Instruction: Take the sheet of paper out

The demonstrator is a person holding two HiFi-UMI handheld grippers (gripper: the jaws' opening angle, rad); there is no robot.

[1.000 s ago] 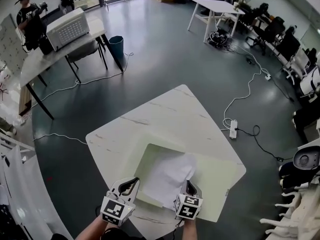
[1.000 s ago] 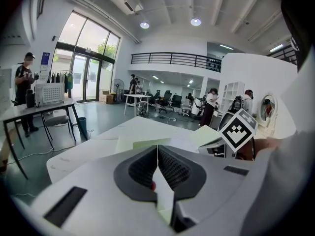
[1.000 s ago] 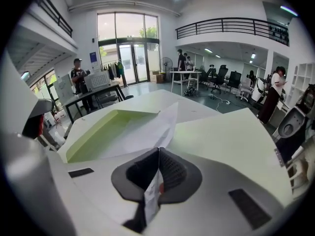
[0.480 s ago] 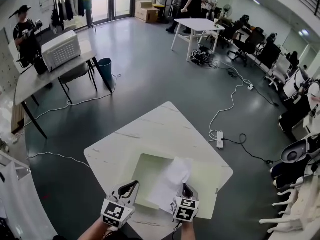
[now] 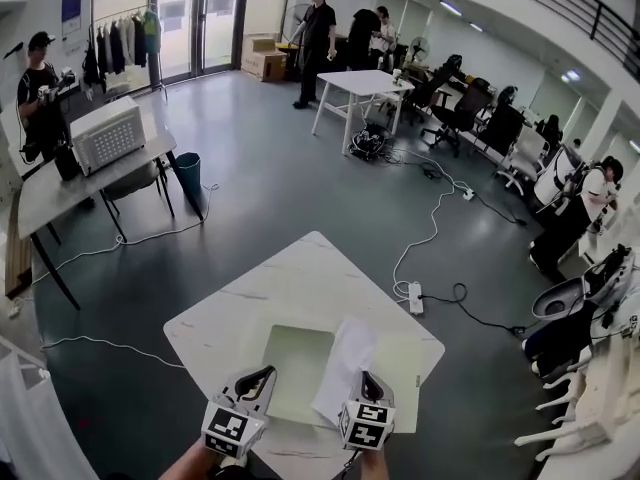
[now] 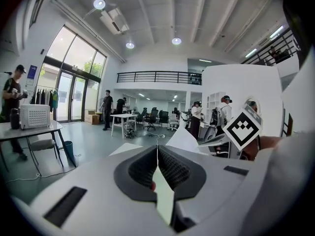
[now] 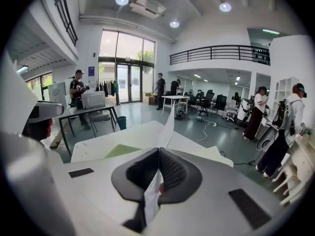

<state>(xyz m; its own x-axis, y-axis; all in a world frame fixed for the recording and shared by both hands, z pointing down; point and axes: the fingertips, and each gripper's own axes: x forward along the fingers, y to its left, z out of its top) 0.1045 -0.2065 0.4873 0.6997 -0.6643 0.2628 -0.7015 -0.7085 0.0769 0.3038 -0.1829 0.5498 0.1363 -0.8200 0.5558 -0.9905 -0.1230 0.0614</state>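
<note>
A white sheet of paper (image 5: 347,361) hangs lifted above the white table (image 5: 300,268), standing almost edge-on. My right gripper (image 5: 368,379) is shut on its near edge. In the right gripper view the paper (image 7: 169,124) runs up from the shut jaws (image 7: 158,155). A pale green folder (image 5: 296,356) lies open under it. My left gripper (image 5: 262,376) is shut on the folder's thin green flap (image 6: 165,203), seen between its closed jaws (image 6: 157,154). In the left gripper view, the paper (image 6: 238,90) and the right gripper's marker cube (image 6: 243,129) show at the right.
A power strip (image 5: 415,295) and cables lie on the dark floor to the table's right. A grey table with a white box (image 5: 105,133) and a bin (image 5: 188,171) stands at far left. People, chairs (image 5: 575,303) and another white table (image 5: 362,83) are farther off.
Both grippers have risen. The paper has come up out of the folder and turned from lying spread to standing narrow. The folder's left flap has lifted with the left gripper.
</note>
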